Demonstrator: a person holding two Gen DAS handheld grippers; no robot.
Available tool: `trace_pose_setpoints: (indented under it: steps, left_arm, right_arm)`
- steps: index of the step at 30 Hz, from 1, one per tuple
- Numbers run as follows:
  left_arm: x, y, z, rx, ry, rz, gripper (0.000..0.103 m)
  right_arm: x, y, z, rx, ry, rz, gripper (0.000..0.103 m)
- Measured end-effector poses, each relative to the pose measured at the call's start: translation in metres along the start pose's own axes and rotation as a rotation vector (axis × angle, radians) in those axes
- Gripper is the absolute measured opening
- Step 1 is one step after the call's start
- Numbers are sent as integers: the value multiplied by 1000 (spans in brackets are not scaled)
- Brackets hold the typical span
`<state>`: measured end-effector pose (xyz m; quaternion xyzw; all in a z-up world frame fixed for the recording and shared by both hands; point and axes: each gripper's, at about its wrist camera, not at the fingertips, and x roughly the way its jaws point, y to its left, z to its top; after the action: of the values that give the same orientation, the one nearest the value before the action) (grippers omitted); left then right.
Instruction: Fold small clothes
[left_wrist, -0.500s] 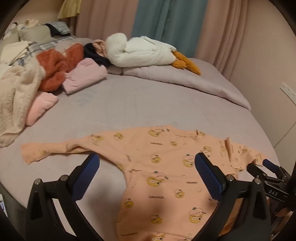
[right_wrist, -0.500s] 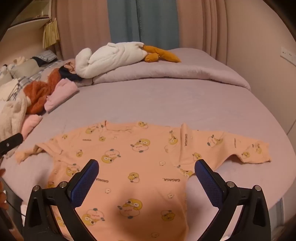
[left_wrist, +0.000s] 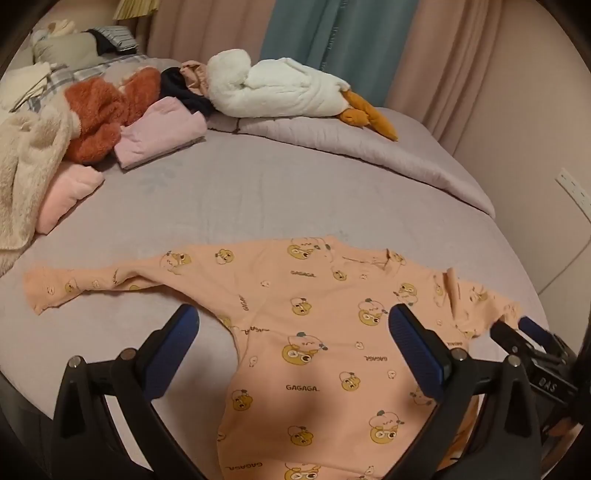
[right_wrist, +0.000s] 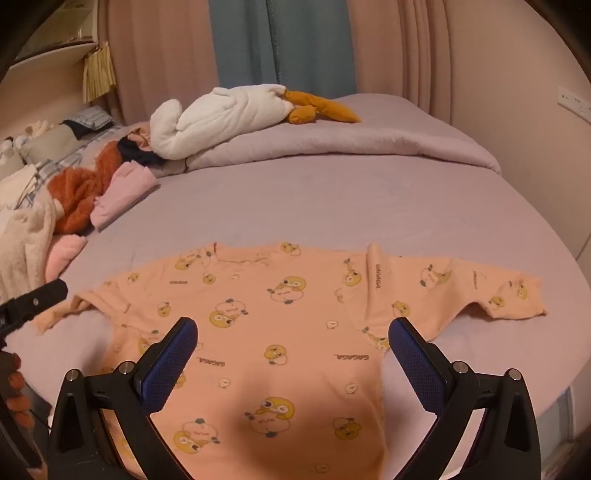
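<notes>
An orange long-sleeved shirt (left_wrist: 314, 314) (right_wrist: 277, 295) printed with cartoon ducks lies flat on the lilac bed (left_wrist: 258, 192), sleeves spread to both sides and collar at the far edge. My left gripper (left_wrist: 293, 328) hovers open over the shirt's left half, with nothing between its blue pads. My right gripper (right_wrist: 293, 332) hangs open above the shirt's middle and holds nothing. The right gripper (left_wrist: 513, 325) also shows by the shirt's right sleeve in the left wrist view. In the right wrist view the left gripper (right_wrist: 40, 297) reaches in near the left sleeve.
A white goose plush (left_wrist: 280, 88) lies on a folded duvet (left_wrist: 351, 147) at the back. Folded pink clothes (left_wrist: 159, 133), a rust fluffy garment (left_wrist: 99, 110) and a cream fleece (left_wrist: 26, 177) crowd the far left. A wall runs along the bed's right side.
The left gripper has edged slightly forward over the shirt. The shirt and the right gripper look the same.
</notes>
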<state>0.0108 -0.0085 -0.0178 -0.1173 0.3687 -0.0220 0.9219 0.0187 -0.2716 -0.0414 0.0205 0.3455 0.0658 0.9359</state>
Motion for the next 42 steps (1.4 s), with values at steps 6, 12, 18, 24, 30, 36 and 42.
trace_pose_setpoints:
  steps: [6,12,18,24,30,36,42]
  left_arm:
    - [3,-5,-7,32,-14,61,101]
    - [9,-9,-7,-9,9,33,101]
    - [11,-8,-6,-46,66,29,102]
    - [15,-2,-13,-40,109,49,101]
    - [15,3,-16,-28,108,67,99]
    - [14,4,-16,-16,114,65,99]
    - [12,1,-17,-4,115,46,99]
  right_arm:
    - [-1,3,0,-15,-23,7,102]
    - [-1,12,5,-63,-35,-11,102]
    - [-3,10,3,-27,-17,40,102]
    - [-1,6,-1,16,-5,50,102]
    - [3,12,-3,-8,12,55,102]
    - [5,16,-2,-13,19,46,102]
    - [5,19,-3,-22,19,30,102]
